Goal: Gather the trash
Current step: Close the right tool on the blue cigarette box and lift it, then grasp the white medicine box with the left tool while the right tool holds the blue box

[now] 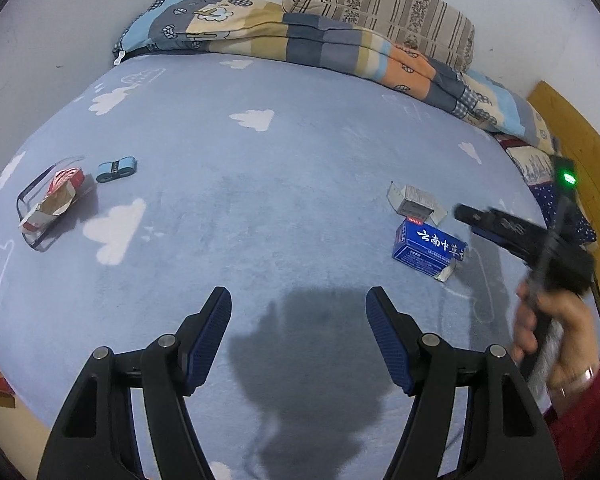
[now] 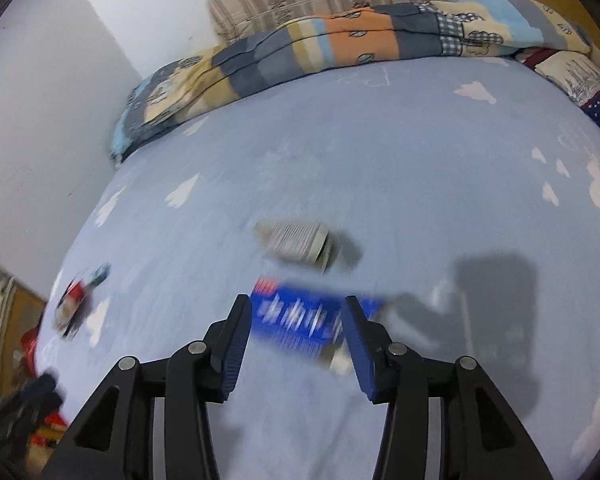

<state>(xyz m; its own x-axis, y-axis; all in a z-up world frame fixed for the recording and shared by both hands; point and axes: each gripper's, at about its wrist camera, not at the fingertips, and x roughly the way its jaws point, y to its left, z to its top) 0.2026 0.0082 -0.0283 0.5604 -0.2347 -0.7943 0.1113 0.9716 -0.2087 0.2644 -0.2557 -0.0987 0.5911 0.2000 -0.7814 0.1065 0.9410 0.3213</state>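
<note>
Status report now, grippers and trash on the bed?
Left gripper open, empty. Right gripper open, nearing blue box. Grey box just beyond it. Red carton far left. Path unobstructed.

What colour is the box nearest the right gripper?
The box is blue with white characters; it shows sharpest in the left wrist view.

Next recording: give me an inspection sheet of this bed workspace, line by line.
Surface: light blue cloud-print bedsheet.
Job's things: blue carton, grey carton beside it; torn red-and-white carton in a clear tray.
Clutter: small blue case.
Grippers: left gripper open over bare sheet; right gripper open, at the blue carton.
Cables: nothing seen.
Surroundings: folded patchwork quilt, striped pillow, white wall.
</note>
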